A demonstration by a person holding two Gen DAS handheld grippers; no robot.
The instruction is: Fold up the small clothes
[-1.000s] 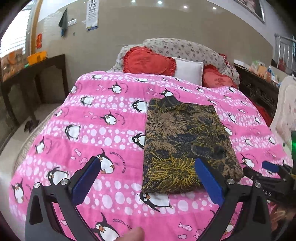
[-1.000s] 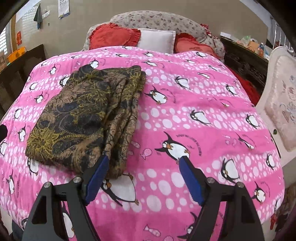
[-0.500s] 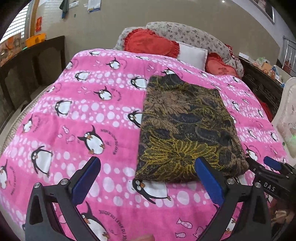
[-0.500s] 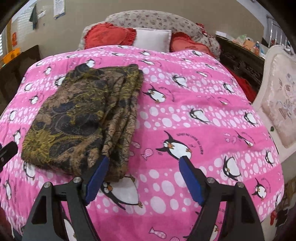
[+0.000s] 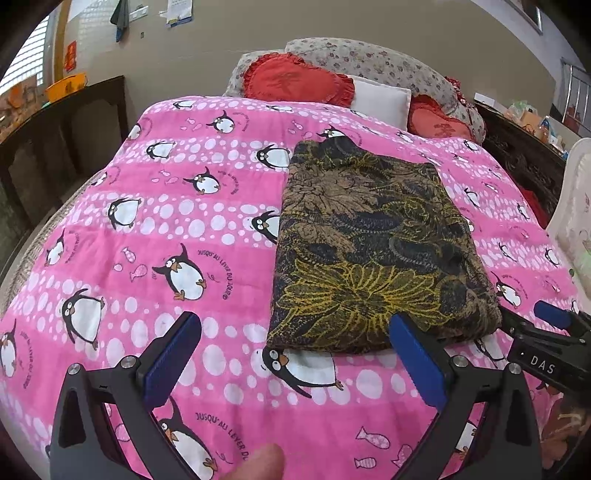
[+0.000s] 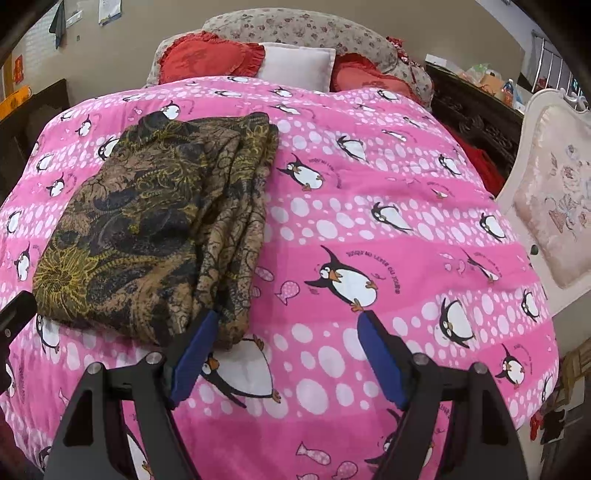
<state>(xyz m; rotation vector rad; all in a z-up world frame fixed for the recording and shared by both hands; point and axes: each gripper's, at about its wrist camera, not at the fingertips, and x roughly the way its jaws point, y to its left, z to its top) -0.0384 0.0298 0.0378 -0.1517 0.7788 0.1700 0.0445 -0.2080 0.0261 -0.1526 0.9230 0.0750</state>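
Note:
A folded brown, black and yellow patterned garment [image 5: 373,251] lies flat on the pink penguin bedspread [image 5: 177,221]; it also shows in the right wrist view [image 6: 155,229]. My left gripper [image 5: 295,354] is open and empty, hovering just short of the garment's near edge, its right finger at the near right part. My right gripper [image 6: 284,350] is open and empty, its left finger at the garment's near right corner. The right gripper also shows in the left wrist view [image 5: 554,332] at the far right.
Red heart cushions [image 5: 295,81], a white pillow [image 5: 380,99] and a floral pillow [image 6: 303,26] lie at the head of the bed. A dark wooden table [image 5: 62,140] stands at the left. A dark cabinet [image 6: 476,114] and a white padded chair [image 6: 554,206] stand at the right.
Both grippers have moved down and closer to the bed, so the garment looks larger. Both stay open; the garment has not moved.

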